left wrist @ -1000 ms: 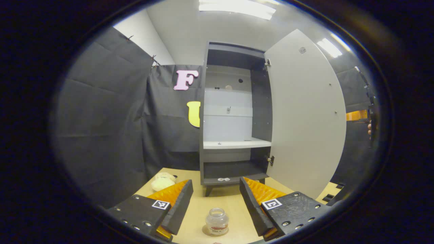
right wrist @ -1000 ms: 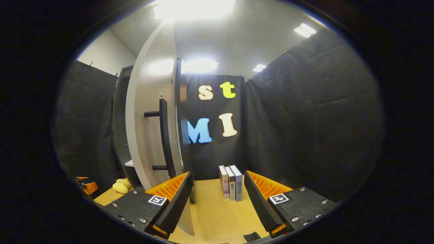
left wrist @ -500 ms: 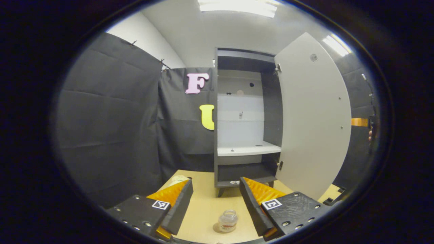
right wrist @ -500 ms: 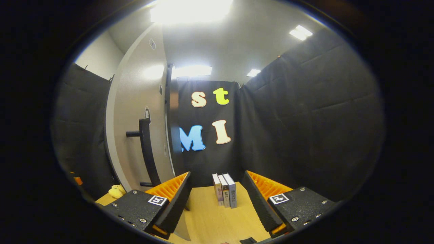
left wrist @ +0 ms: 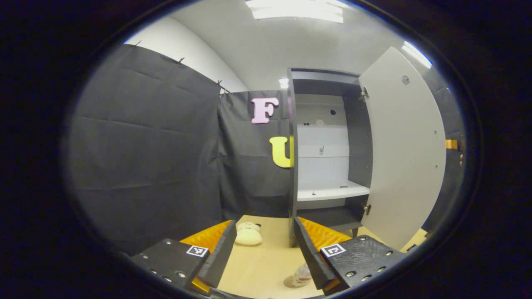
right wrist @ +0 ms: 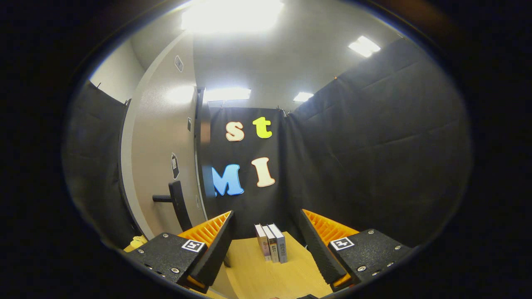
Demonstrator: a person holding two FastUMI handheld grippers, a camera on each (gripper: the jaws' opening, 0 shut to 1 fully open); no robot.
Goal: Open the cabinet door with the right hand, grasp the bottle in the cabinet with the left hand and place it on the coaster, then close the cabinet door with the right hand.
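The small clear bottle (left wrist: 301, 275) stands on a round coaster (left wrist: 289, 283) on the wooden table, low in the left gripper view and partly behind one finger. My left gripper (left wrist: 264, 225) is open and holds nothing; it sits back from the bottle. The dark cabinet (left wrist: 292, 166) stands open with a bare white shelf (left wrist: 332, 192), and its pale door (left wrist: 403, 158) is swung out to the right. In the right gripper view the door's outer face (right wrist: 162, 158) and its dark bar handle (right wrist: 178, 204) are at the left. My right gripper (right wrist: 266, 216) is open, apart from the handle.
A cream plush toy (left wrist: 248, 236) lies on the table left of the cabinet. Three upright books (right wrist: 271, 248) stand on the table (right wrist: 270, 278) ahead of the right gripper, against the black cloth wall.
The left gripper has drawn back and turned left, so the bottle and cabinet slid right in its view. In the right gripper view the door handle has dropped lower left, farther from the fingers.
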